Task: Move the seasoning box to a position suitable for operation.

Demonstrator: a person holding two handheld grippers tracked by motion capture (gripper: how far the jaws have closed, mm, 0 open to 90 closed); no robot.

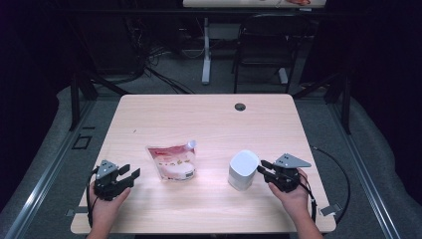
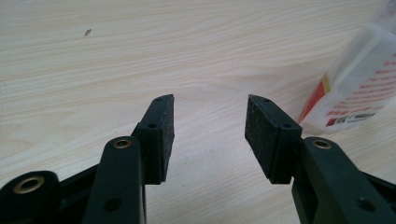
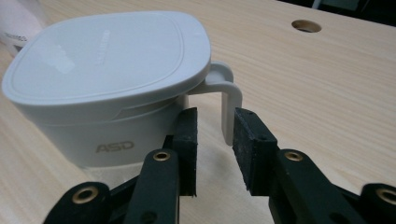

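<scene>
**Right gripper at the jug handle**

The white jug (image 1: pixel 243 170) stands on the desk (image 1: pixel 209 119), right of the pouch (image 1: pixel 171 162). The right gripper (image 3: pixel 215 135) straddles its handle (image 3: pixel 226 105), jaws narrow, one pad touching. The left gripper (image 2: pixel 210 126) rests wide, empty.

Light wood table (image 1: pixel 209 119) w/ a round cable hole (image 1: pixel 240 106) near its far edge. Grey floor (image 1: pixel 169 79) around it, black cables (image 1: pixel 149 64) lying behind. Dark chair (image 1: pixel 263 45) and a white desk leg (image 1: pixel 206 50) at the back. Walls are dark; light falls mostly on the table.
</scene>
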